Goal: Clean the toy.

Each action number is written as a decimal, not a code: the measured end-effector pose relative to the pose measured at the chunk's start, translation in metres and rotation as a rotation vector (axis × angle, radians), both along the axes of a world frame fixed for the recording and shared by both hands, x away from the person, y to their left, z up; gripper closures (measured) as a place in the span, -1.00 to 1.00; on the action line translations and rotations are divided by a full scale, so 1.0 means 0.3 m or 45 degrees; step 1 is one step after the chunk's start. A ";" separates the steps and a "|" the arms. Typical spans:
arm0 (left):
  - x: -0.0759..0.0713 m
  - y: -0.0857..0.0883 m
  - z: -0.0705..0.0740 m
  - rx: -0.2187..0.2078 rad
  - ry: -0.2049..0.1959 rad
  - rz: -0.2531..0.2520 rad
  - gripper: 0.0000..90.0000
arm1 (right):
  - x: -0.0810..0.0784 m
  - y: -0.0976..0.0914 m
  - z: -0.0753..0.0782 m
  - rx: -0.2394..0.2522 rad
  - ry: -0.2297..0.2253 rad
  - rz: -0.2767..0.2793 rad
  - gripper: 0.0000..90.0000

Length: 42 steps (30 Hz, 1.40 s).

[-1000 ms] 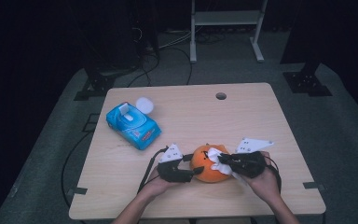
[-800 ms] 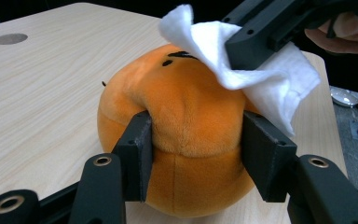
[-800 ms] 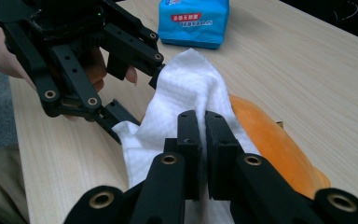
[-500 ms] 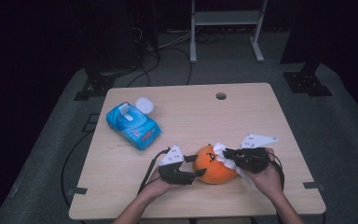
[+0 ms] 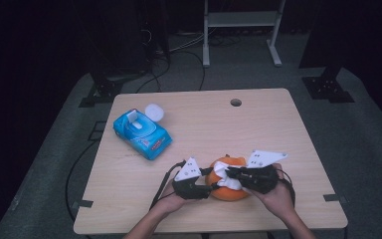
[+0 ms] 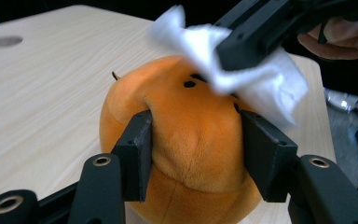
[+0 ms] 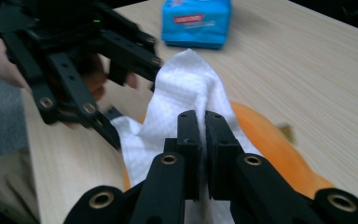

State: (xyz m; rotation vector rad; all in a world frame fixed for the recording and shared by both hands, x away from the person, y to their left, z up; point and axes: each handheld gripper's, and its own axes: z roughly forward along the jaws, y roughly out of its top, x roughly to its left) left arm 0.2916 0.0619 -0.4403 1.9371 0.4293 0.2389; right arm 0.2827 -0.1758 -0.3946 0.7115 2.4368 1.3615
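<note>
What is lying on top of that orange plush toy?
A white wipe, pinched by the right gripper, lies on the orange plush toy. The fabric beneath it is hidden.

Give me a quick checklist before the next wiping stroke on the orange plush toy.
1. Left gripper grips the orange plush toy, pads pressed into its sides: ok.
2. Right gripper is shut on the white wipe: ok.
3. Wipe lies on the toy's top: ok.
4. Toy rests on the table, away from the edges: ok.
5. Blue wipe pack stands apart from the work, its white lid flipped open: ok.
6. Whether the toy's surface under the wipe is clean: cannot tell.
</note>
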 end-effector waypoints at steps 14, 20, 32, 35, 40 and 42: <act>0.024 0.014 -0.005 -0.042 0.124 0.007 -0.40 | 0.059 -0.109 -0.046 -0.031 0.117 -0.116 0.89; 0.015 0.021 -0.005 0.026 0.066 -0.022 0.00 | 0.025 -0.066 -0.030 -0.072 0.105 -0.051 0.89; 0.021 0.011 0.002 -0.012 0.127 -0.047 -0.41 | 0.060 -0.093 -0.047 -0.044 0.098 -0.107 0.88; 0.011 0.000 -0.003 0.033 0.088 -0.012 -0.40 | 0.056 -0.085 -0.051 -0.041 0.111 -0.092 0.88; 0.040 0.021 -0.004 -0.012 0.170 0.045 -0.43 | 0.036 -0.080 -0.048 -0.045 0.128 -0.051 0.89; 0.046 0.028 -0.009 -0.024 0.195 0.037 -0.43 | 0.023 -0.072 -0.048 -0.048 0.144 -0.021 0.89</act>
